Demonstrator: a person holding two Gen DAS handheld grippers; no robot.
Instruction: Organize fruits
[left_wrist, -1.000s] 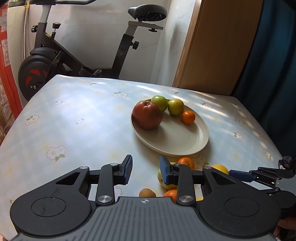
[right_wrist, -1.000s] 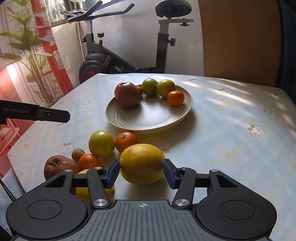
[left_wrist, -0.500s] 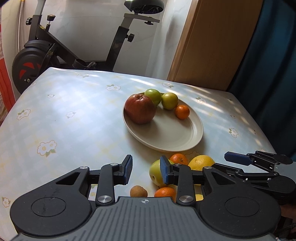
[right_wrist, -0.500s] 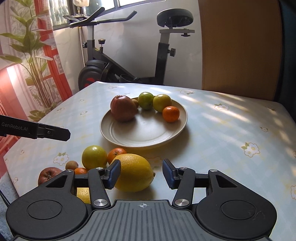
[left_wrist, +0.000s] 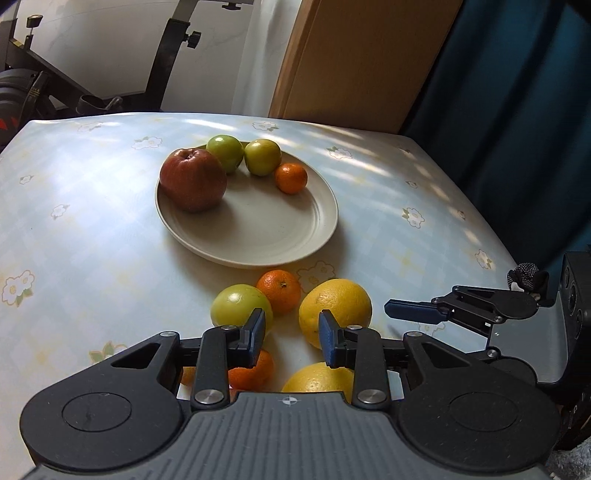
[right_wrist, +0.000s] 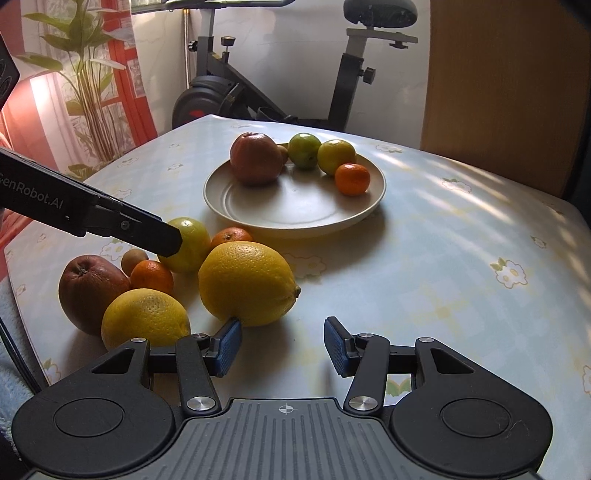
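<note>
- Lemon first: the big yellow lemon with the pointed nipple end (right_wrist: 248, 283) lies on the table ahead of my right gripper (right_wrist: 282, 345) and off to its left, so the gap between the jaws looks at bare cloth, not fruit.
- My right jaws stand parted and grasp nothing; the left blue pad (right_wrist: 228, 346) sits just under the lemon's near edge (touching or only close, I cannot tell), the other pad is well clear.
- The lemon's long axis runs roughly across my view, nipple pointing right, towards the open side of the jaws. In my judgement I must shift left before closing, and take it across its short girth.
- My left gripper (left_wrist: 291, 336) hangs over the loose pile with its jaws narrow and empty. Beyond its tips lie a pale green round apple (left_wrist: 241, 306), a small orange mandarin (left_wrist: 279, 291) and the same lemon; a second mandarin (left_wrist: 250, 372) and another yellow citrus (left_wrist: 317, 377) sit below it.
- Of the two, my right hand seems nearer the lemon; my left looks better placed for the green apple or a mandarin.
- Everything goes to the round beige plate (right_wrist: 295, 216) further up the flowered tablecloth (right_wrist: 461, 266), already holding a dark red apple (right_wrist: 256, 158), two green fruits and a mandarin; its near half is free.
</note>
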